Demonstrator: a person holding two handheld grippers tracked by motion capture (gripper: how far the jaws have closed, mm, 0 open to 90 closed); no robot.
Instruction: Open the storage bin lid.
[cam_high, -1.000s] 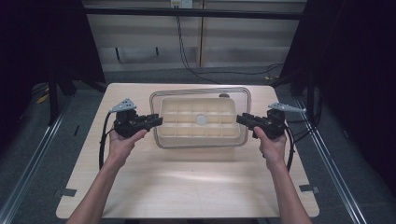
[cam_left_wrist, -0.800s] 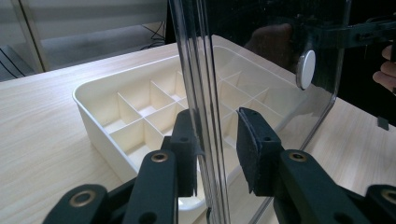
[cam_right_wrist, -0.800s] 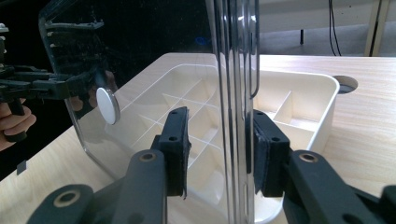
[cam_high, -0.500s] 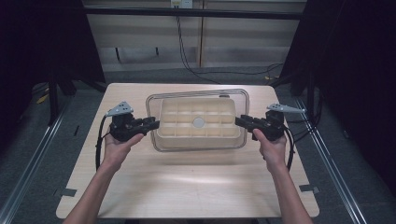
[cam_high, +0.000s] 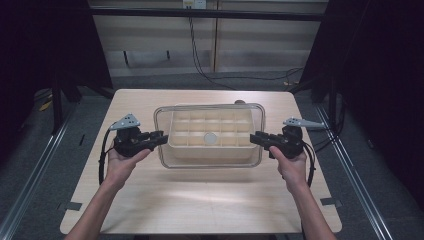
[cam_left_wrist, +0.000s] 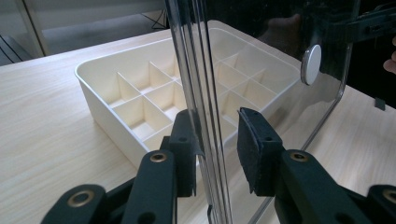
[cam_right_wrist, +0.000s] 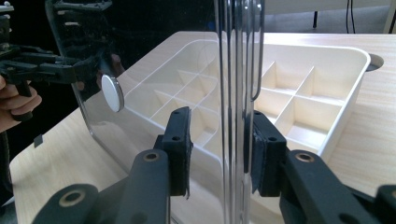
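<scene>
Both grippers pinch one clear lid: the left gripper (cam_high: 161, 139) is clenched on its left edge, the right gripper (cam_high: 254, 138) on its right edge, its jaws having just been closing onto the rim. The clear lid (cam_high: 210, 162) hangs above the single cream divided tray (cam_high: 210, 154) at the middle of the wooden table (cam_high: 200, 200). To do this well, I would keep both hands level and moving together, so the lid neither tilts nor slips. One white round knob (cam_left_wrist: 311, 64) sits at the lid's centre.

right gripper (cam_right_wrist: 217, 151) fingers clamping clear lid (cam_right_wrist: 236, 93), divided tray (cam_right_wrist: 299, 107)
</scene>
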